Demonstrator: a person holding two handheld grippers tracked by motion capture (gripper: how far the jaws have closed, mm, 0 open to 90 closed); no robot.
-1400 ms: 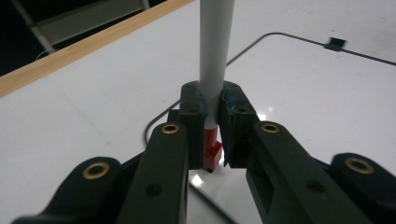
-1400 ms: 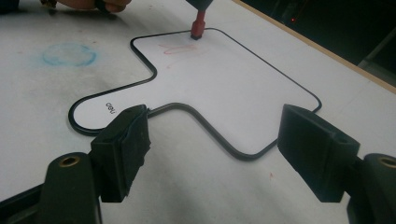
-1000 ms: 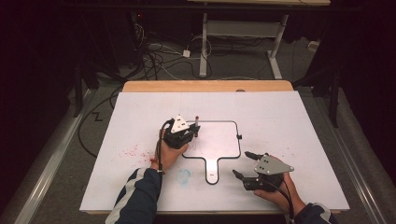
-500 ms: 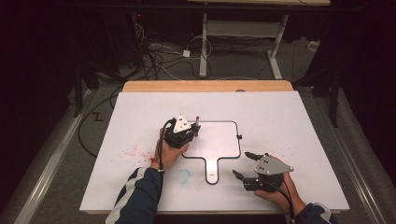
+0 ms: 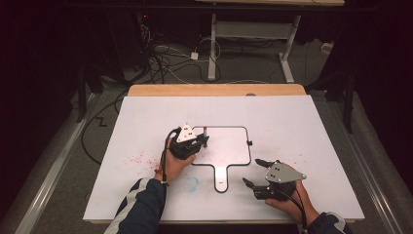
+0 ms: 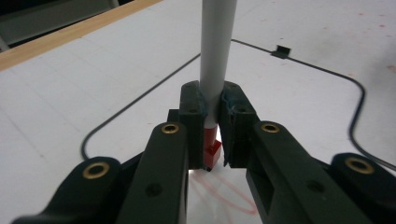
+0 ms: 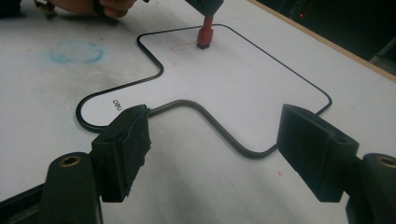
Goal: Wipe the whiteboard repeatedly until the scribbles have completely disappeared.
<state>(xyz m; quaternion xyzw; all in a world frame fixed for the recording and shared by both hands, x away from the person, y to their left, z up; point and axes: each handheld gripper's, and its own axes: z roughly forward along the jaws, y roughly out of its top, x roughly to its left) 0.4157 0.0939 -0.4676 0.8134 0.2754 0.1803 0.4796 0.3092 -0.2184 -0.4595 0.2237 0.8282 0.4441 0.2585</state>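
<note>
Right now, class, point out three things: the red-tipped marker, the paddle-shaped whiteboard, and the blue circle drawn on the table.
red-tipped marker (image 6: 215, 56), left gripper view, on its grey barrel.
paddle-shaped whiteboard (image 5: 229, 146), high view, on its bare white face.
blue circle (image 7: 76, 51), right gripper view, on its smudged ring.

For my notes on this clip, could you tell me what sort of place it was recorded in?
Probably a lab or workshop bench set up for recording. A white sheet covers a wooden table, loose cables trail over the dark floor behind, and a metal-framed desk stands farther back.

Left tongs (image 6: 212, 116) clamped, right tongs (image 7: 212, 154) agape
</note>
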